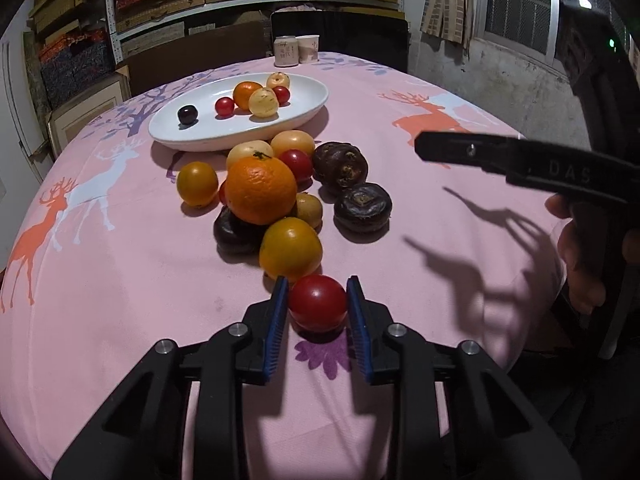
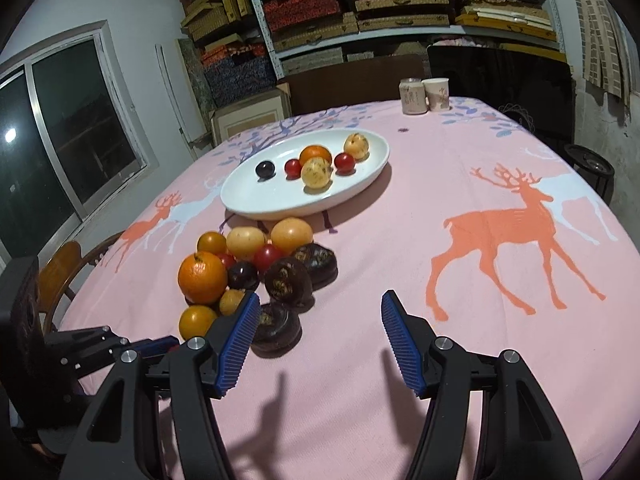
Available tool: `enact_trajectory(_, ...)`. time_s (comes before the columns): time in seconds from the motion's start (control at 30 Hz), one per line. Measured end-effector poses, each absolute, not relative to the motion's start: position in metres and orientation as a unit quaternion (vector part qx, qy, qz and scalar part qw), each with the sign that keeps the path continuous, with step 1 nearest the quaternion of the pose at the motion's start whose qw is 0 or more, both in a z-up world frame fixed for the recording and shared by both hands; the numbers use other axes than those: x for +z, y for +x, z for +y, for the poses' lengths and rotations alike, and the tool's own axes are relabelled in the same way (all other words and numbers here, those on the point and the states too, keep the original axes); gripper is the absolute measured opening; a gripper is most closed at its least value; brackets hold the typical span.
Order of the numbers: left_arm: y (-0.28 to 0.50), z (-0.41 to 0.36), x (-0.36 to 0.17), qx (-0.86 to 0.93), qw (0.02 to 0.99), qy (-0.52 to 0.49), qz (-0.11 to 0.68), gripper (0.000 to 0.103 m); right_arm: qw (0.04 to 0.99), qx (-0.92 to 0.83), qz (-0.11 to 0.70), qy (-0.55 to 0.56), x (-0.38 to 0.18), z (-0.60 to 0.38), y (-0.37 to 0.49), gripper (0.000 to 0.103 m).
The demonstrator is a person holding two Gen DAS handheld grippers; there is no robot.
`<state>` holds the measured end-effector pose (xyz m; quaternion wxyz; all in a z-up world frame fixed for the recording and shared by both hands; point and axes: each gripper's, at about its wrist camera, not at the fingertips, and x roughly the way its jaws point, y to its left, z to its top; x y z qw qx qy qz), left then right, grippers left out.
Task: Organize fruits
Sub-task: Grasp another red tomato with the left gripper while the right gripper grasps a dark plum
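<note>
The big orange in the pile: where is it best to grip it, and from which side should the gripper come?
Grip the big orange across its widest middle, coming down from above. It sits on top of the pile, resting on a dark fruit, with fruits crowding its sides, so only its upper half is free. The right gripper is open and probably free for this.

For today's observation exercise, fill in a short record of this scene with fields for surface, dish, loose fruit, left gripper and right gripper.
surface: pink deer-print tablecloth
dish: white oval plate holding six small fruits
loose fruit: pile in front of the plate, with a large orange on top
left gripper: left gripper shut on a red tomato on the cloth
right gripper: right gripper open, empty, near a dark water chestnut
</note>
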<state>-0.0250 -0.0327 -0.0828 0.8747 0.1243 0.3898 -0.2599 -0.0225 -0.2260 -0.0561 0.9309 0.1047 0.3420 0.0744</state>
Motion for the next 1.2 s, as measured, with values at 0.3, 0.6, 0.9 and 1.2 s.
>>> enact_trajectory(0.3,-0.030,-0.003,-0.057,-0.232,0.904,0.087,0.348,0.028,0.915,0.126,0.382,0.028,-0.072,-0.184,-0.017,0.064)
enact_trajectory(0.6,-0.024,0.001,-0.063,-0.232,0.901,0.078,0.359,0.028,0.911,0.114,0.397,0.001,-0.083,-0.164,-0.003,0.052)
enact_trajectory(0.9,-0.017,0.004,-0.069,-0.230,0.897,0.069,0.372,0.029,0.910,0.109,0.399,-0.005,-0.085,-0.164,0.003,0.043)
enact_trajectory(1.2,-0.017,0.002,-0.070,-0.230,0.895,0.071,0.375,0.029,0.905,0.110,0.411,-0.017,-0.090,-0.160,0.005,0.045)
